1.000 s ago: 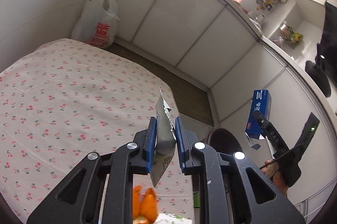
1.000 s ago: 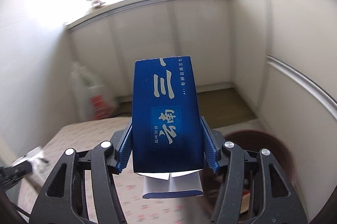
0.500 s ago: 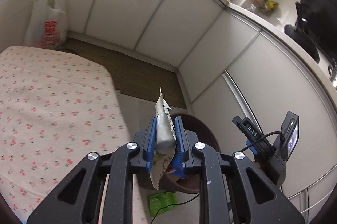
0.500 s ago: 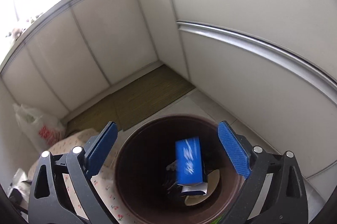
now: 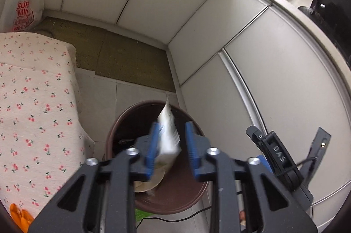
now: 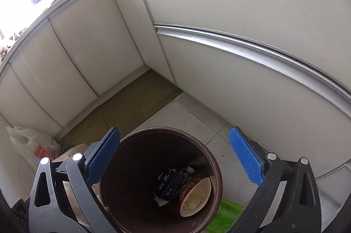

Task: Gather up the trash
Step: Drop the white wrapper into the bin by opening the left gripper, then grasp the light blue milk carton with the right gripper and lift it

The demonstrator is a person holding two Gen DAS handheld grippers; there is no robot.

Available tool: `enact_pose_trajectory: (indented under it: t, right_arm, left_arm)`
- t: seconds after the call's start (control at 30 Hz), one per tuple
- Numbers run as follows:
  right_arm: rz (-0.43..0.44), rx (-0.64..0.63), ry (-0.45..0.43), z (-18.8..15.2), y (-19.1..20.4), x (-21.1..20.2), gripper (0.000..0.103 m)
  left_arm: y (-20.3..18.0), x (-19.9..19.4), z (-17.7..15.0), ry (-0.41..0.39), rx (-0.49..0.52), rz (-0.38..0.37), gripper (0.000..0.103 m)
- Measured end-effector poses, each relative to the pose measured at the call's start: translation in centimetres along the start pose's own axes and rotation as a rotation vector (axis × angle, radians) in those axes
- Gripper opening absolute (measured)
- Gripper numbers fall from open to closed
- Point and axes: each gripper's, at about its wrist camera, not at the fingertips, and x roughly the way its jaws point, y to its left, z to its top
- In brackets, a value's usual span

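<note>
In the left wrist view, the left gripper sits low in the middle of the frame, right over a round brown trash bin on the tiled floor. Its blue pads have just been opening, and a white wrapper is between them – blurry, leaning on the left pad, with a gap next to the right pad, so it is not squeezed. A table with a cherry cloth fills the left side of the frame, just beside the bin. A white plastic bag with red letters sits in the upper left corner, and a green mat lies along the white cupboards. In the right wrist view, the right gripper is at the bottom of the frame above the same trash bin. Its jaws have just been opening too and now stand wide apart, with nothing in them. Down inside the bin lie a blue box and a paper noodle cup on its side, touching each other. A green packet lies on the floor just beside the bin, at the bottom of the frame.
</note>
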Motion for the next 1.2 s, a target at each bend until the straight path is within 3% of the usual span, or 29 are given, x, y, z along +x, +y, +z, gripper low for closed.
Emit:
enact_pose_trajectory:
  t: [0.07, 0.3, 0.57, 0.8, 1.2]
  right_arm:
    - [0.002, -0.016, 0.000, 0.0, 0.1, -0.1, 0.096]
    - [0.037, -0.093, -0.001, -0.9, 2.5, -0.8, 0.096]
    - [0.067, -0.215, -0.022, -2.8, 6.1, -2.2, 0.096]
    - [0.122, -0.323, -0.023, -4.9, 9.7, -3.7, 0.096]
    - [0.222, -0.562, -0.025, -10.7, 16.3, -6.7, 0.096]
  left_arm:
    - [0.1, 0.2, -0.1, -0.005, -0.002, 0.016, 0.047]
    - [1.9, -1.7, 0.1, -0.036, -0.017, 0.084, 0.047]
    - [5.7, -5.7, -0.4, -0.095, -0.075, 0.182, 0.065]
    - [8.2, -9.5, -1.7, -0.148, -0.110, 0.260, 0.069]
    - [14.8, -15.4, -5.3, -0.173, -0.259, 0.389, 0.069]
